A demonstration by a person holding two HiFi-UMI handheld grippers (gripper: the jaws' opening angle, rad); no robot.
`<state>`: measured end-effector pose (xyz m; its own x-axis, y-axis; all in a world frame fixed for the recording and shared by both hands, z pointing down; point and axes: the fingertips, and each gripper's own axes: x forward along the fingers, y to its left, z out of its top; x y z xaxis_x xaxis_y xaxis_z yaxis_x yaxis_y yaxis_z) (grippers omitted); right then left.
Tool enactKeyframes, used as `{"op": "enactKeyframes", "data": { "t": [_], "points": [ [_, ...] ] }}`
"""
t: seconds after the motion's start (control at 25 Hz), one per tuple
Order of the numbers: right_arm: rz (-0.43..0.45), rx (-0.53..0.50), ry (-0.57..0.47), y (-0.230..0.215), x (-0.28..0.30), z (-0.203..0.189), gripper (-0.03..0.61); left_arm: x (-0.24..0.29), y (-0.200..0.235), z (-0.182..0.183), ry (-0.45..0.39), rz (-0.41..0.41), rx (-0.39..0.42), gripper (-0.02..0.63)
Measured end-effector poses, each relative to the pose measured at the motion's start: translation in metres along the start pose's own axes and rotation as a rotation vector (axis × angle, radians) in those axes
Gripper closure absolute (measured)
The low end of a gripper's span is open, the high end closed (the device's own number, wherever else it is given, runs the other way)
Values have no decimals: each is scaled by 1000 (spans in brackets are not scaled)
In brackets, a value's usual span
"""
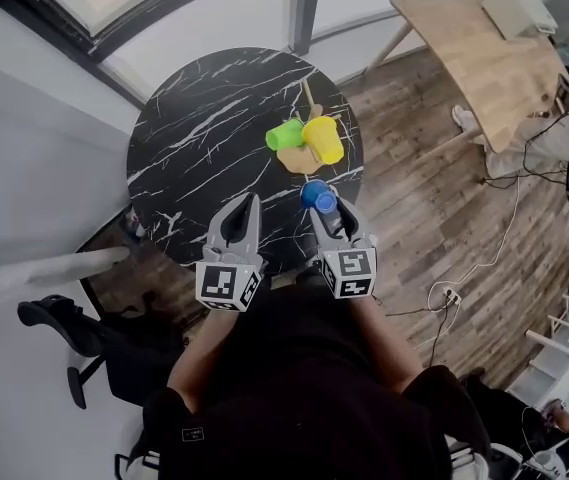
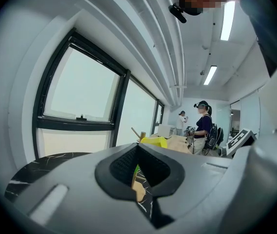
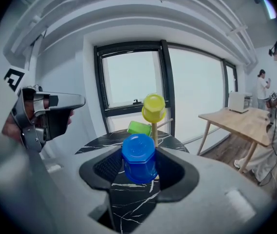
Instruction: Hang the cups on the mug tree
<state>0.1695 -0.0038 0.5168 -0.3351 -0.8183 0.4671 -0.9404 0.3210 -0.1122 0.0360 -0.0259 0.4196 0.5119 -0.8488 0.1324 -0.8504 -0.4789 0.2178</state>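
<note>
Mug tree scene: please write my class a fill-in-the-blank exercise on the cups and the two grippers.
1. The cup held in the right gripper is coloured ___.
2. The left gripper holds nothing, and its jaws are ___.
3. On the mug tree hang a yellow cup and a ___ one.

Missing words: blue; shut; green.

No text, label, brand or number can be read anywhere.
</note>
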Motion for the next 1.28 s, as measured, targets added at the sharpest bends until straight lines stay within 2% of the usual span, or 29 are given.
{"op": "enactKeyframes", "data": {
  "t": [0.48,0.84,1.28],
  "points": [
    [-62,6,-2,-44,35,-7,367,12,-19,3,-2,-17,17,620],
    [-90,7,9,-48,62,-15,367,15,-7,6,0,-8,11,620],
    [-105,30,74,-52,84,-41,368,20,4,1,16,-8,1,620]
  ]
}}
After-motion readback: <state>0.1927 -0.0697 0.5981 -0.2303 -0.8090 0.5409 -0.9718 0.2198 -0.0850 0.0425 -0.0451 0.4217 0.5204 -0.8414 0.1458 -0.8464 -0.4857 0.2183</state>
